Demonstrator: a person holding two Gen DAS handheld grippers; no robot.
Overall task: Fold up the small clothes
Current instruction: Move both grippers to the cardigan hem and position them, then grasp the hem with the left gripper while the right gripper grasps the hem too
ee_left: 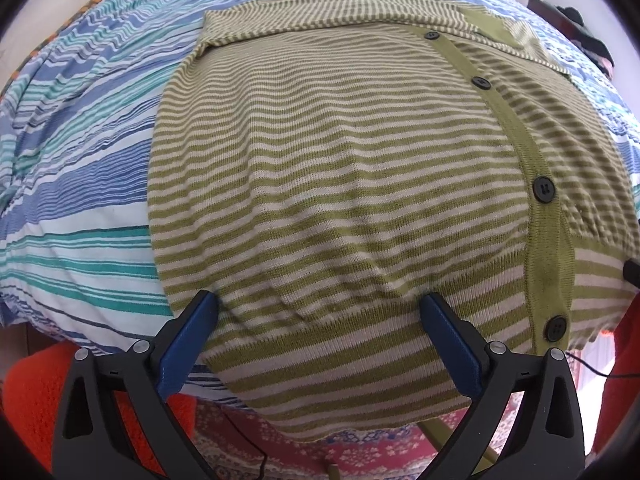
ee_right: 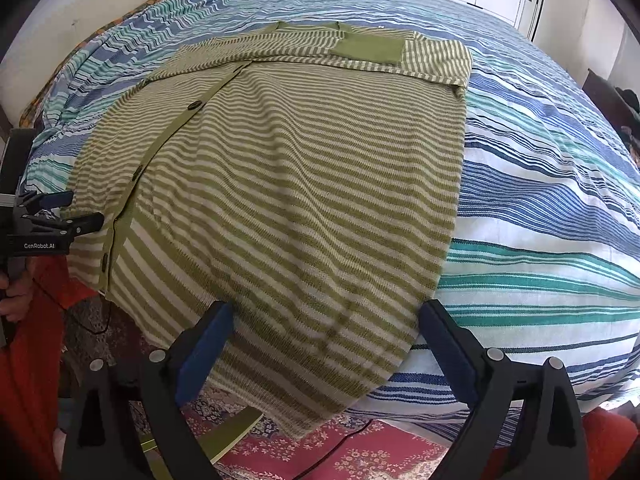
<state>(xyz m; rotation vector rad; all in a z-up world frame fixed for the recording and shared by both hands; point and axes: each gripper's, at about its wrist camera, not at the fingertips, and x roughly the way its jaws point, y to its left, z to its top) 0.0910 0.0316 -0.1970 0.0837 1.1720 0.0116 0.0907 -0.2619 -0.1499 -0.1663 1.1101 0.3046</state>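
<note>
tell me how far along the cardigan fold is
Done: the cardigan lies flat and buttoned on the bed, both sleeves folded across the top. In hand: nothing; the left gripper and right gripper are open at the hem, which hangs over the bed's edge. Left: fold the body up from the hem.

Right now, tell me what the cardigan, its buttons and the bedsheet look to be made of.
Cardigan: fine knit, probably cotton or a wool blend; tiny knit loops show in the green and cream stripes, matte.
Buttons: dark, slightly glossy, likely plastic; holes visible.
Bedsheet: thin woven fabric, probably cotton; it puckers in fine wrinkles along the blue and teal stripes.
</note>
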